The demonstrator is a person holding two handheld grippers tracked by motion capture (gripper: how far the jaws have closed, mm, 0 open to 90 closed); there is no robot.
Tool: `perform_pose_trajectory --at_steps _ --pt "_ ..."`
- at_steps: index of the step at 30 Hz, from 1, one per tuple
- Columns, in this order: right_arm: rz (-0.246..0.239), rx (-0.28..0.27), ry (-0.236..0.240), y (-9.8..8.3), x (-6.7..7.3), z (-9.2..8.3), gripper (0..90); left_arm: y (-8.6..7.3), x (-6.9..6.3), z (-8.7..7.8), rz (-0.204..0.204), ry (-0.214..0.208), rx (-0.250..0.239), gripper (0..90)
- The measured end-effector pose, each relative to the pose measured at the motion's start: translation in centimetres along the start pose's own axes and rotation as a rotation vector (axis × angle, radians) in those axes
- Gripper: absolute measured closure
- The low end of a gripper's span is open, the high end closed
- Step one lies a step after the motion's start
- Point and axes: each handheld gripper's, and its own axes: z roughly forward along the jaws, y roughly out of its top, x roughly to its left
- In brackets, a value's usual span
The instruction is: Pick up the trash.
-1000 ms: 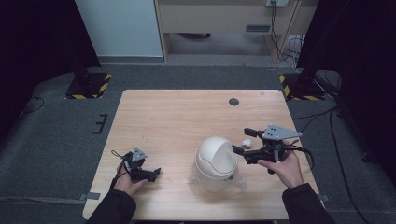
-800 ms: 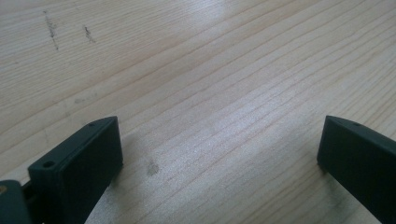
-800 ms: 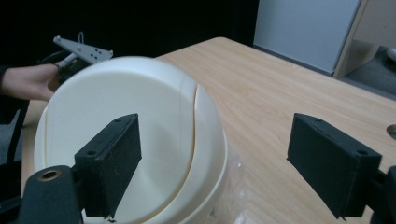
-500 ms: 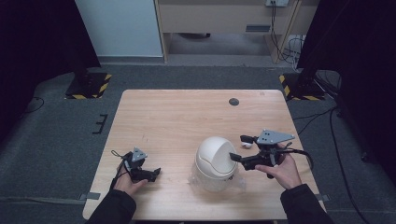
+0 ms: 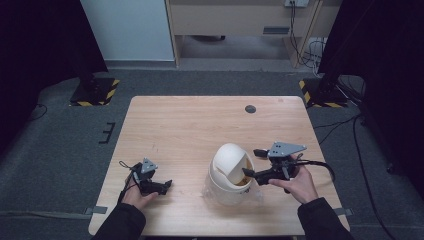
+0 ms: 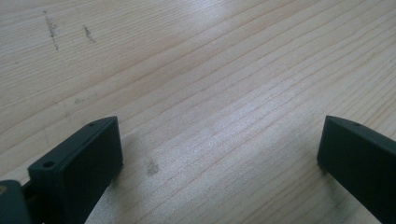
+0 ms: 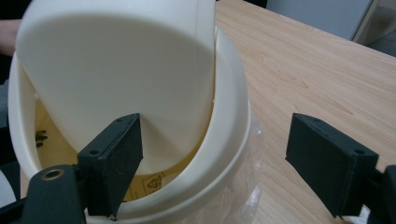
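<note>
right gripper (image 5: 254,163), jaws apart and just closing a little with nothing clamped, one jaw pushing the swing lid (image 7: 121,84) of a white bin (image 5: 230,175) near the table's front edge; next, likely withdraw; left gripper (image 5: 162,186) rests open

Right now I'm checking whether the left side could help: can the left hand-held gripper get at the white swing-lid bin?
Probably yes. The left hand-held gripper rests open on bare table, and nothing lies between it and the bin; the right hand-held gripper works the far side.

Upright cream swing-lid bin (image 5: 229,175), flap tilted
</note>
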Motion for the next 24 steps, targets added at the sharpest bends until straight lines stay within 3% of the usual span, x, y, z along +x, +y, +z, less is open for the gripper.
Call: perform_pose_trajectory --at_steps 14,24 --pt "0.001 0.029 -0.004 -0.2 0.2 1.1 23.7 0.0 0.0 0.0 0.0 0.0 0.0 0.0" --pt "0.025 -0.035 -0.009 0.5 -0.3 -0.9 24.2 0.0 0.0 0.0 -0.001 0.0 -0.001 0.0"
